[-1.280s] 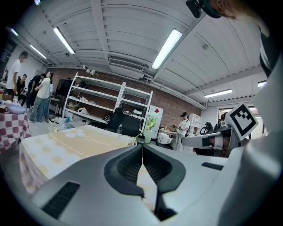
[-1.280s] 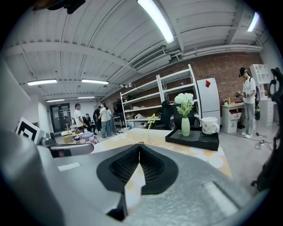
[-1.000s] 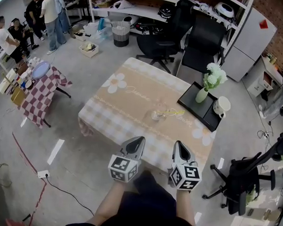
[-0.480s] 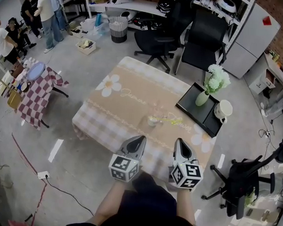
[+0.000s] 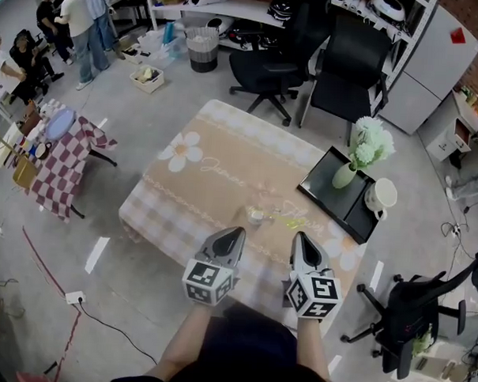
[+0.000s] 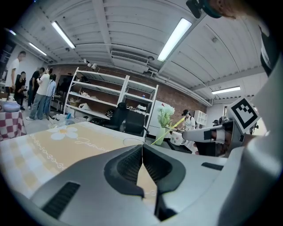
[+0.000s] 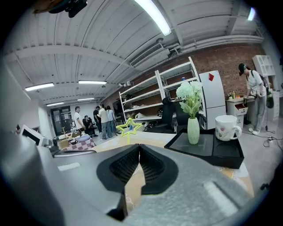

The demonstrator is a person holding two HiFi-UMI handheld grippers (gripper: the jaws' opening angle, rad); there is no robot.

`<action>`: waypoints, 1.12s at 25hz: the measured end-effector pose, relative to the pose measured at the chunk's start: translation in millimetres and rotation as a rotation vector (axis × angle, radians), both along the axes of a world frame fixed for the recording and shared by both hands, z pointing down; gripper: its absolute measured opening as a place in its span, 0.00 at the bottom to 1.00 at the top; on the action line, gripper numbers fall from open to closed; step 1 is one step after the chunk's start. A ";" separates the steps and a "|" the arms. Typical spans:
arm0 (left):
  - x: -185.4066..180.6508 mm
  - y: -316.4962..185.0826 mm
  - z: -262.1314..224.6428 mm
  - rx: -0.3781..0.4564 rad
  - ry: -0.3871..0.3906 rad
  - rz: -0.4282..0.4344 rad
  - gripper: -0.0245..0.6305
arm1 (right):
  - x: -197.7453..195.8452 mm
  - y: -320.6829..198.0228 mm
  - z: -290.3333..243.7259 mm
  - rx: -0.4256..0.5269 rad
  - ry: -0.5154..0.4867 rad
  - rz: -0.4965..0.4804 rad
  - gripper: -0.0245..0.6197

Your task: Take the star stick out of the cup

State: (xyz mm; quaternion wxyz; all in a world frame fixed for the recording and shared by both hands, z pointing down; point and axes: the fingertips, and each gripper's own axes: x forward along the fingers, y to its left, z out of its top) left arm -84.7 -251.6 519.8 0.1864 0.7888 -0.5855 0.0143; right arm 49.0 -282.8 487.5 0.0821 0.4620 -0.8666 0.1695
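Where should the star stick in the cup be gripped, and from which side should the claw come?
Grip the thin stem of the star stick, between the rim of the cup and the star. It leans out of the cup toward the right, so the right claw, shut now, seems better placed: open it, come from the near right, and close across the stem.

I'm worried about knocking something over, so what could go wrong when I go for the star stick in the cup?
One: the left gripper and right gripper are both shut; reaching in like that could push the star stick or tip the clear cup. Two: the stick leans low, out to the right, so a sideways pull could drag the cup over. Three: the vase on the tray stands close; a wide swing could hit it.
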 end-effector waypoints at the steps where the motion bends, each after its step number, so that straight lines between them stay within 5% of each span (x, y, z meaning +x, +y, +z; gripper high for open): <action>1: 0.2 -3.1 0.2 0.000 -0.002 0.001 0.05 | 0.6 -2.1 0.1 0.000 -0.004 0.001 0.05; 28: 15.6 -45.9 -22.1 0.019 -0.012 0.123 0.05 | 27.2 -26.0 -12.9 -0.019 -0.128 0.153 0.04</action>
